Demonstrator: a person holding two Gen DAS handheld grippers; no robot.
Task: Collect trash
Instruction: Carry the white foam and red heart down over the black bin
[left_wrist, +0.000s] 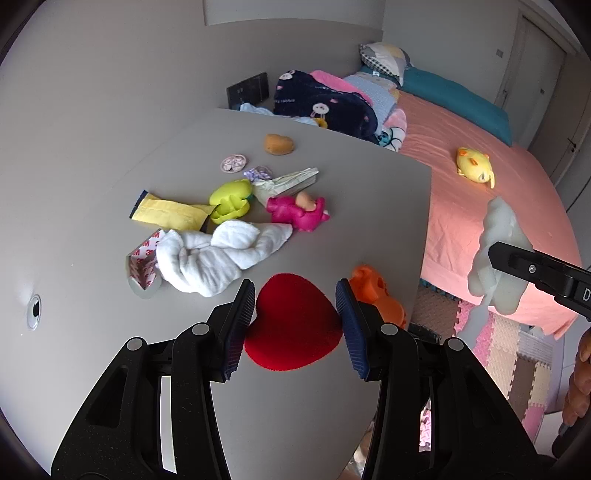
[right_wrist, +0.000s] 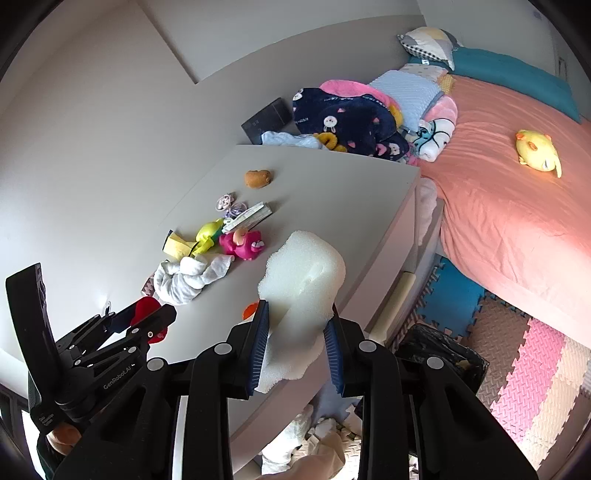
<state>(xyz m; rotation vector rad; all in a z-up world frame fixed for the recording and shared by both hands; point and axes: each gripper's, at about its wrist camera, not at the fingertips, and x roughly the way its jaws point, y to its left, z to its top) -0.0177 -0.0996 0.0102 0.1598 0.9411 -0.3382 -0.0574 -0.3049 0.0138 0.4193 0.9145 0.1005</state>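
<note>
Right wrist view: your right hand-held gripper (right_wrist: 297, 345) pinches the white foam chunk (right_wrist: 303, 291) above the worktop (right_wrist: 332, 206) edge; it looks light, squashy, crumbly, so clamp its thick middle; your left hand-held gripper (left_wrist: 295, 315) squeezes the soft red heart (left_wrist: 291, 325).

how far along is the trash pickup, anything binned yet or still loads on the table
Done: cannot tell; the bin by the table shows only its dark liner. In hand: the left gripper holds a red heart, the right gripper holds white foam, both over the table's near edge. Left on the table: white cloth, yellow packet, tape roll, folded paper, plus toys.
</note>
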